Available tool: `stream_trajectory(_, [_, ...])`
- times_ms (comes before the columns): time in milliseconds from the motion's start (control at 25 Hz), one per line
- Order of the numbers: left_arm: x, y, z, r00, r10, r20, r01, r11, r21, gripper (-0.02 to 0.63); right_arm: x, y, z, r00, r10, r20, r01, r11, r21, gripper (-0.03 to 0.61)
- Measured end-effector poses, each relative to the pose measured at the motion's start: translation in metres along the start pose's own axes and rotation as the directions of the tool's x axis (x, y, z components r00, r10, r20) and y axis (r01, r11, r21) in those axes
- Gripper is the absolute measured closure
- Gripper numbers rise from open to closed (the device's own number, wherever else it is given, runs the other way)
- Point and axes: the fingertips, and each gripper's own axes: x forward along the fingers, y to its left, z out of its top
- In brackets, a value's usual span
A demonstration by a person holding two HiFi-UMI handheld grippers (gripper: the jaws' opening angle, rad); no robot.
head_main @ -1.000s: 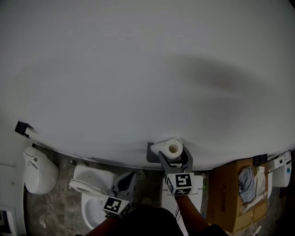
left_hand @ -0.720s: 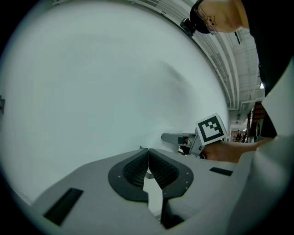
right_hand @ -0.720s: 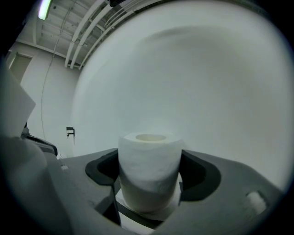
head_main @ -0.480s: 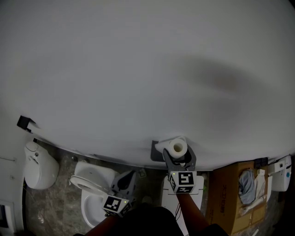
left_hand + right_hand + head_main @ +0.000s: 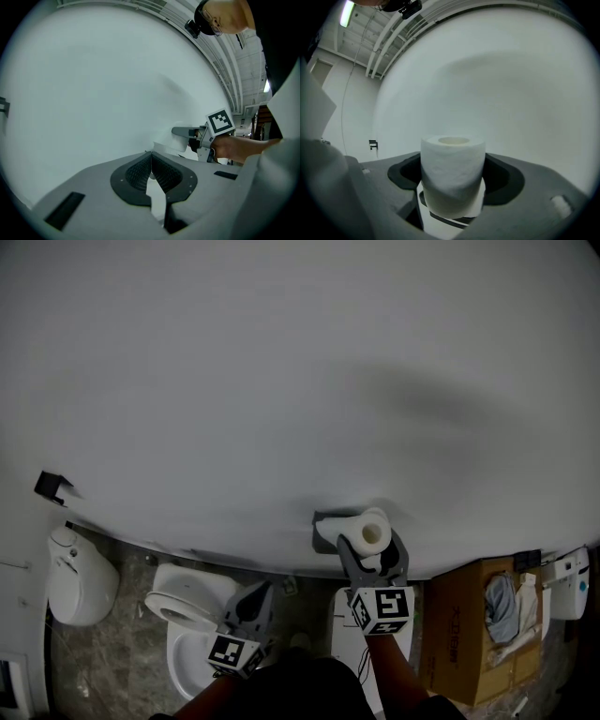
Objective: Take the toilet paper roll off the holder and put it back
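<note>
The right tongs [image 5: 452, 180] are spread fairly wide and closed on the toilet paper roll [image 5: 374, 532]. Their dark pads press its two sides, and its cardboard core opening faces away from the tongs. The left tongs [image 5: 150, 165] are closed narrow, pad against pad, with nothing between them. They hang idle at about 7 o'clock of the roll, well apart from it.

In the head view the roll sits near 6 o'clock of the frame, against the white wall [image 5: 281, 381]. The grey holder [image 5: 325, 524] is just beside it at its 9 o'clock. We cannot tell whether the holder's arm is still inside the core or whether the roll has cleared it, because the roll itself hides that joint.

We judge the task to be in its first half. The roll is gripped and is at, or just off, the end of the holder. If it is not yet free it must be drawn clear, and then the whole return remains: lining the core up with the arm, sliding the roll back on and letting go.

Counted:
- one toilet paper roll and one holder
- two tongs, one loaded and one empty
- one toilet [image 5: 178, 607] on the floor at 8 o'clock of the roll
- one cardboard box [image 5: 469, 643] at its 4 o'clock
- one small black bracket [image 5: 52, 487] on the wall far off at 9 o'clock
</note>
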Motion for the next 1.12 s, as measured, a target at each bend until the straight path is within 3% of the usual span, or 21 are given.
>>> stream_trajectory(520, [-0.082,-0.014,0.021,0.996,-0.071,0.058,0.070,0.997,0.015,0.597,-0.118,0.051,0.049,0.990,-0.099,0.104,0.100,0.995,-0.005,0.215])
stream_trajectory(720, [-0.116,-0.023,0.024,0.992,-0.102,0.078,0.101,0.995,0.013,0.597,-0.171,0.069,0.039,0.986,-0.136,0.093,0.135,0.991,0.016,0.215])
stream_trajectory(1120, [-0.175,-0.041,0.004,0.990,-0.138,0.040,0.138,0.990,-0.004,0.597,-0.248,0.118,0.009,0.983,-0.177,0.041,0.178,0.984,-0.002,0.215])
